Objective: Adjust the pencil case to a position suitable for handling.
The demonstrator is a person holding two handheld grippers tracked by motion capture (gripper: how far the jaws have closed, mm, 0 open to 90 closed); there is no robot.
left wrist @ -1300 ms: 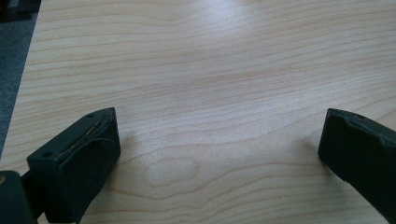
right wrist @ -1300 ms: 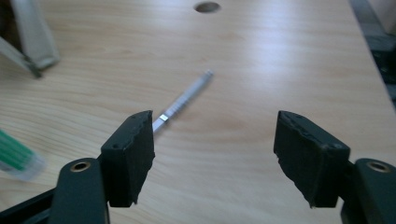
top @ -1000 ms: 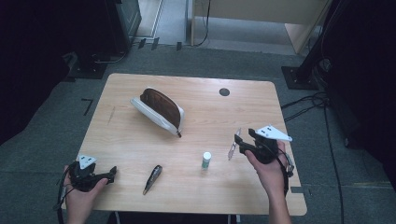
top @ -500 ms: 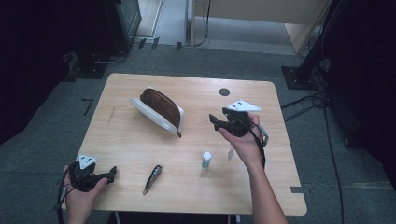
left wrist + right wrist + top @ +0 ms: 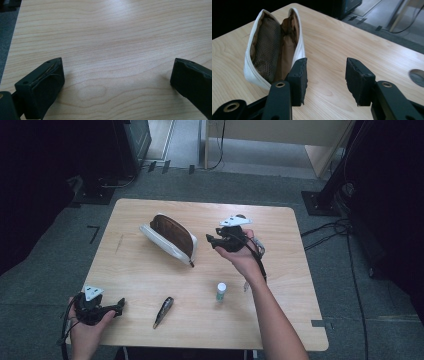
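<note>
1. Right tongs (image 5: 212, 240) have just been closing, half-open now, nothing between them.
2. Pouch (image 5: 170, 237) lies on the bench (image 5: 280, 320) just to their left, long axis diagonal, mouth open.
3. Left tongs (image 5: 119, 306) sit wide open, well away.

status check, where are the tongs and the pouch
Right tongs beside the open pouch, jaws just been closing, nothing between them. Left tongs open, empty, at near table edge. Pen and bottle well clear.
</note>
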